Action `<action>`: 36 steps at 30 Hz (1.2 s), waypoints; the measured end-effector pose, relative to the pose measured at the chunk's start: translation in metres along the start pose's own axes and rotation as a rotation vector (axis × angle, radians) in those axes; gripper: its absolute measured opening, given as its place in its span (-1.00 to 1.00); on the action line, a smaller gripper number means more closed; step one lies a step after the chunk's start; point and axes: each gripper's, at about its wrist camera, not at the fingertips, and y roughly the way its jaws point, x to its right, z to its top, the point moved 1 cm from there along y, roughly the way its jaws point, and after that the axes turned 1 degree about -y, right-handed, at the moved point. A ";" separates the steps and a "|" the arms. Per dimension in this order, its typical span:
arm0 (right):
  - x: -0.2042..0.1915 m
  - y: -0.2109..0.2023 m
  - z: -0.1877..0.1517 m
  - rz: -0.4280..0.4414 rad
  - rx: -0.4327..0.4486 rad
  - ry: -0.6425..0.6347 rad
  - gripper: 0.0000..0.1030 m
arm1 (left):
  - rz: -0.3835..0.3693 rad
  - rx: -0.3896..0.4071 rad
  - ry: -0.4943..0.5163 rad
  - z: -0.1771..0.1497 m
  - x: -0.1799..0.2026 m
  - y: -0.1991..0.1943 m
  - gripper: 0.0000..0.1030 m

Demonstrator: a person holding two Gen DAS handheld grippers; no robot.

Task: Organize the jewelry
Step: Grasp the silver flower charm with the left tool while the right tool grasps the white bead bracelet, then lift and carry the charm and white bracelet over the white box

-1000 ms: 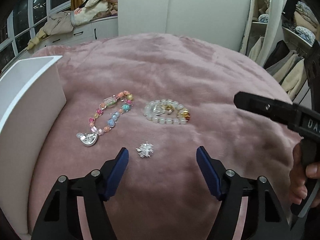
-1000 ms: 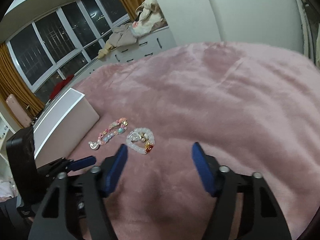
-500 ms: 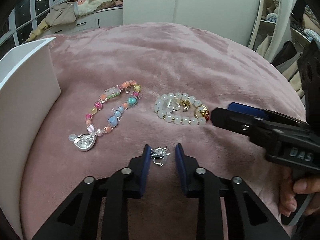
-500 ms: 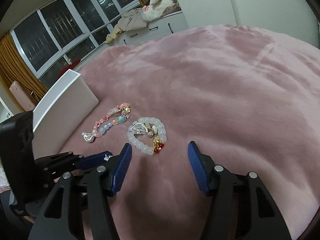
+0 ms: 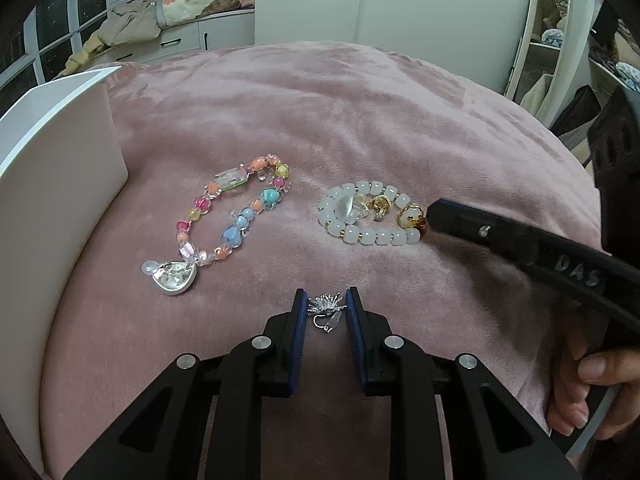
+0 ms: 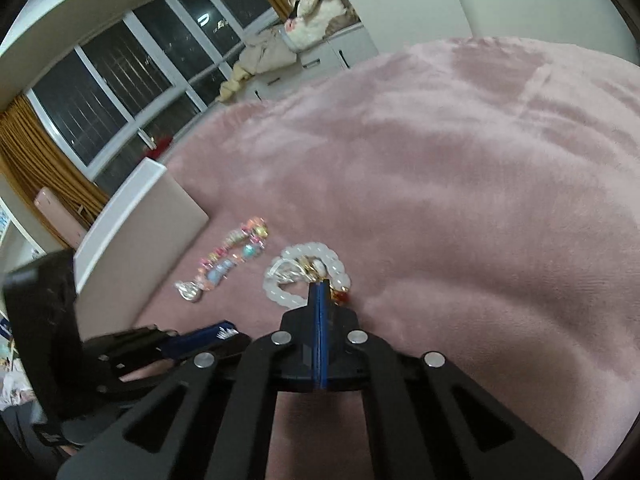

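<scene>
A small silver earring (image 5: 327,312) sits between the blue pads of my left gripper (image 5: 326,300), which is shut on it on the pink blanket. A white bead bracelet with gold charms (image 5: 370,214) lies to the right; it also shows in the right wrist view (image 6: 306,276). My right gripper (image 6: 321,285) is shut with its tip at the bracelet's near edge by the gold and red charms; I cannot tell whether it pinches them. A colourful bead bracelet with a silver heart (image 5: 224,216) lies to the left.
A white box (image 5: 52,184) stands at the left edge of the pink blanket (image 5: 360,120). A white cabinet with piled clothes (image 5: 180,12) and windows are behind. A wardrobe and shelves (image 5: 552,40) are at the right.
My left gripper moved forward and closed on the earring. My right gripper came down to the white bracelet and closed its jaws.
</scene>
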 end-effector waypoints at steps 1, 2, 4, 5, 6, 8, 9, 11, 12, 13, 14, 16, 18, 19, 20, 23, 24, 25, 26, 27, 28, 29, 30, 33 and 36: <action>0.000 -0.002 0.000 -0.002 0.002 0.007 -0.99 | -0.001 0.002 -0.001 -0.001 0.000 0.000 -0.52; 0.001 -0.003 0.000 -0.021 -0.010 0.005 -0.97 | -0.002 0.006 -0.001 -0.001 0.000 0.000 -0.52; 0.001 0.002 0.000 -0.062 -0.054 0.012 -0.84 | -0.005 0.010 0.002 -0.002 -0.001 0.000 -0.52; 0.002 0.003 -0.001 -0.051 -0.065 0.016 -0.53 | -0.011 0.014 0.002 -0.002 -0.001 0.000 -0.52; 0.002 0.001 -0.002 -0.044 -0.059 0.016 -0.25 | -0.021 0.017 0.001 -0.003 -0.003 0.000 -0.52; -0.002 -0.004 -0.001 -0.018 -0.017 0.011 0.09 | -0.028 0.023 0.011 -0.004 -0.004 -0.001 -0.52; -0.004 -0.004 0.000 -0.030 -0.009 0.006 0.09 | -0.031 0.031 0.026 -0.005 -0.004 -0.002 -0.52; -0.006 0.003 0.002 -0.068 -0.017 -0.004 -0.09 | -0.031 0.036 0.047 -0.006 -0.003 -0.002 -0.52; -0.008 0.009 0.002 -0.084 -0.031 -0.019 -0.18 | -0.030 0.040 0.062 -0.007 -0.003 -0.003 -0.52; -0.010 0.016 0.002 -0.105 -0.048 -0.034 -0.41 | -0.031 0.043 0.072 -0.007 -0.002 -0.003 -0.52; -0.013 0.023 0.000 -0.127 -0.070 -0.062 -0.52 | -0.036 0.044 0.080 -0.008 -0.003 -0.004 -0.53; -0.018 0.027 -0.002 -0.162 -0.072 -0.093 -0.72 | -0.044 0.051 0.099 -0.010 -0.003 -0.005 -0.53; -0.019 0.025 -0.002 -0.182 -0.047 -0.075 -0.76 | -0.060 0.067 0.114 -0.012 -0.005 -0.005 -0.53; -0.018 0.020 -0.003 -0.184 -0.019 -0.051 -0.78 | -0.068 0.074 0.116 -0.012 -0.005 -0.005 -0.53; -0.017 0.014 -0.004 -0.187 0.007 -0.025 -0.78 | -0.085 0.082 0.106 -0.013 -0.007 -0.005 -0.53; -0.018 -0.003 -0.010 -0.215 0.065 0.028 -0.78 | -0.123 0.093 0.068 -0.014 -0.015 -0.007 -0.53; -0.020 -0.008 -0.010 -0.218 0.079 0.039 -0.78 | -0.128 0.099 0.058 -0.014 -0.016 -0.009 -0.53; -0.023 -0.014 -0.010 -0.220 0.093 0.046 -0.78 | -0.131 0.103 0.052 -0.014 -0.017 -0.011 -0.53; -0.027 -0.019 -0.009 -0.229 0.102 0.040 -0.78 | -0.139 0.107 0.047 -0.015 -0.018 -0.012 -0.53; -0.031 -0.023 -0.008 -0.238 0.111 0.032 -0.78 | -0.151 0.111 0.043 -0.015 -0.019 -0.014 -0.53; -0.035 -0.028 -0.008 -0.243 0.123 0.029 -0.78 | -0.154 0.115 0.041 -0.015 -0.020 -0.015 -0.53; -0.038 -0.034 -0.008 -0.246 0.135 0.028 -0.78 | -0.158 0.120 0.039 -0.014 -0.021 -0.016 -0.53; -0.042 -0.039 -0.008 -0.253 0.145 0.027 -0.78 | -0.168 0.121 0.034 -0.015 -0.022 -0.017 -0.53; -0.054 -0.049 -0.010 -0.272 0.161 0.022 -0.78 | -0.167 0.127 0.025 -0.015 -0.027 -0.020 -0.53; -0.065 -0.059 -0.012 -0.291 0.172 0.016 -0.78 | -0.158 0.114 0.015 -0.017 -0.031 -0.022 -0.53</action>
